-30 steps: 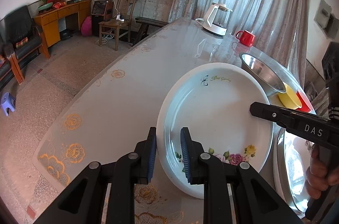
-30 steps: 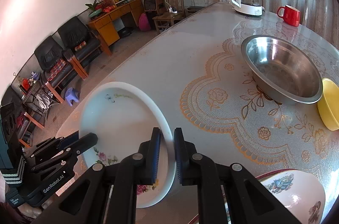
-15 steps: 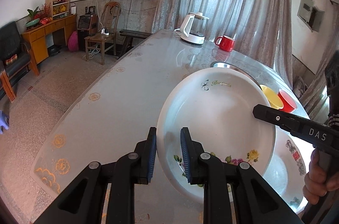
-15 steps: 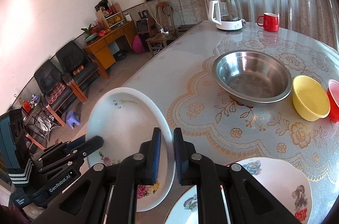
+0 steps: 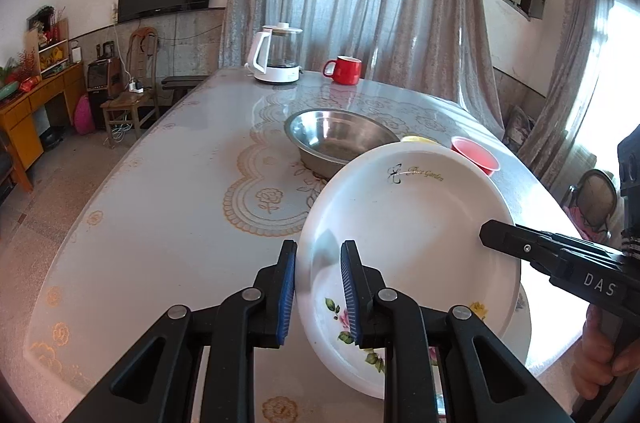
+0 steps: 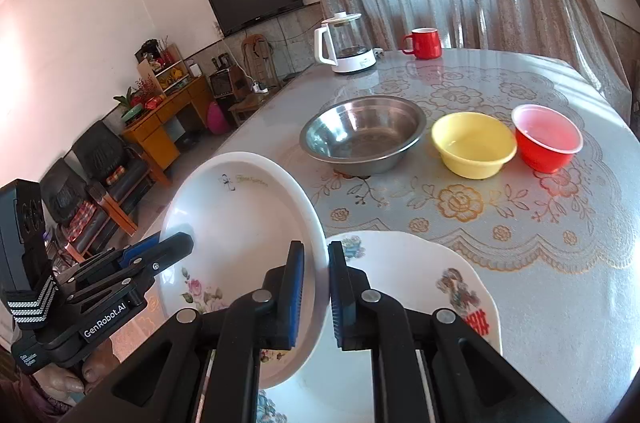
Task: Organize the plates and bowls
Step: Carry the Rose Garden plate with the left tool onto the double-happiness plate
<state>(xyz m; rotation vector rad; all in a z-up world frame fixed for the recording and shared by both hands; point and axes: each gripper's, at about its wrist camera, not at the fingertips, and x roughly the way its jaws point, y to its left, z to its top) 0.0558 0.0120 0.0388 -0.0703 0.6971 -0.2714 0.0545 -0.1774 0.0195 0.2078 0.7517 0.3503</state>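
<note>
Gripping opposite edges of the white floral plate (image 5: 408, 223), both grippers hold it tilted above the tabletop (image 5: 168, 223). The left gripper (image 5: 318, 293) has its blue-padded fingers (image 5: 286, 295) clamped on the plate's left rim, one pad under the rim and one inside the dish. The right gripper (image 6: 316, 293) pinches the right rim in the same way, its fingers (image 6: 297, 293) nearly together with only the thin rim between them. In the right wrist view the plate hangs partly over a second patterned plate (image 6: 420, 275) lying flat on the tabletop near the front edge. Beyond these stand a steel bowl (image 6: 362, 133), a yellow bowl (image 6: 474, 145) just beside it, and a red bowl (image 6: 546, 139) next in the row. Farther back, near the curtain (image 5: 360, 3), are a white kettle (image 5: 278, 55) and a red mug (image 5: 344, 70). A person's hand (image 5: 600, 359) shows at the handle of the right gripper.
</note>
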